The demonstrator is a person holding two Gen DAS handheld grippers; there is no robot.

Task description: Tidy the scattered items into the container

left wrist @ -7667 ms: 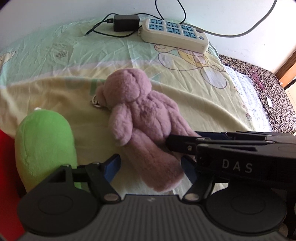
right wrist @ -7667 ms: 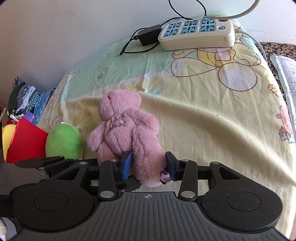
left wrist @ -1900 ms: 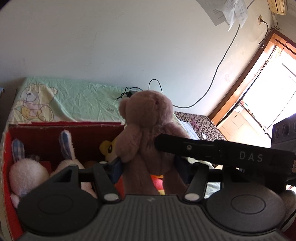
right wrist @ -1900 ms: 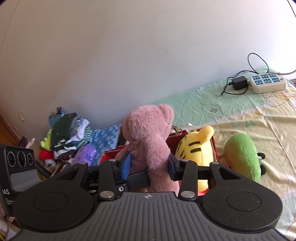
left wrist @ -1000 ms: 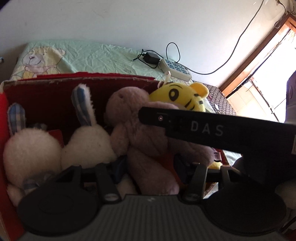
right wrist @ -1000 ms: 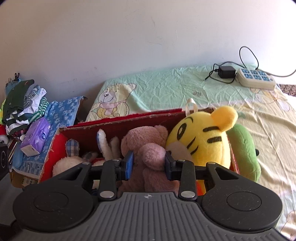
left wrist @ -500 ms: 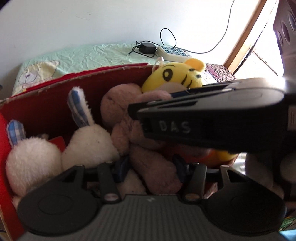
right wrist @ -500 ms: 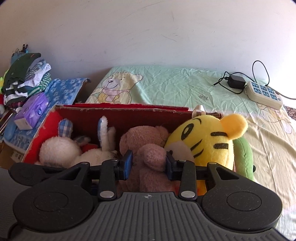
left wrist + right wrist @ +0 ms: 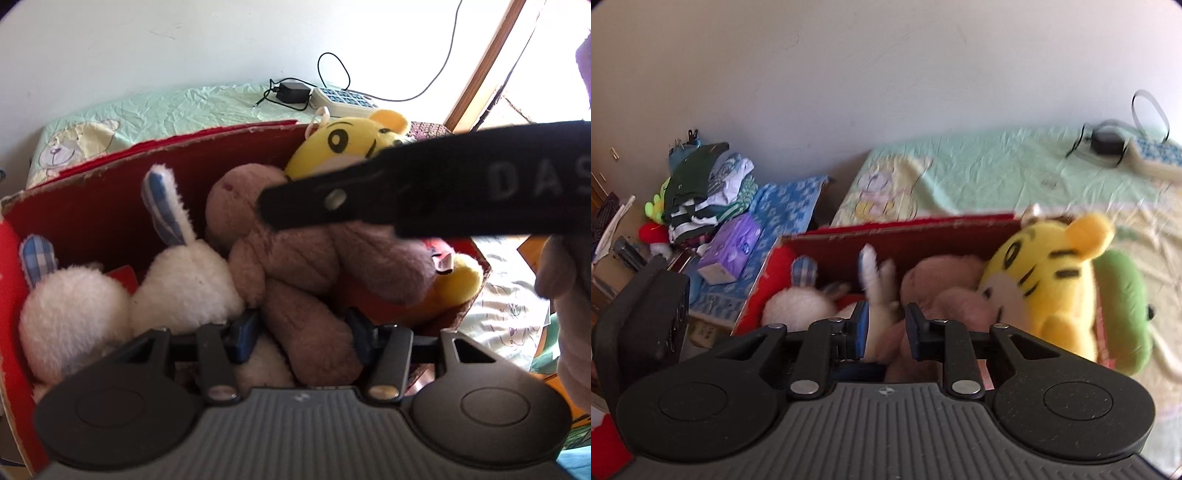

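Only in the right view: green plush (image 9: 1123, 306) outside the box (image 9: 905, 232), clothes pile (image 9: 701, 192) far left. Bear (image 9: 295, 258) in box between rabbit (image 9: 184, 288) and tiger (image 9: 351, 144), head far, leg near. Left gripper (image 9: 303, 332) just opening, loosely around leg. Right gripper (image 9: 884, 328) just closing, narrow; hold unclear

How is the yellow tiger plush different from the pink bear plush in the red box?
The yellow tiger plush is bright yellow with black stripes; the pink bear plush is plain dusty pink. The tiger sits upright at the right end of the red box, head above the rim, while the bear lies lower in the middle, one leg between the left tongs. No tongs are on the tiger. Both are soft toys in the same box.
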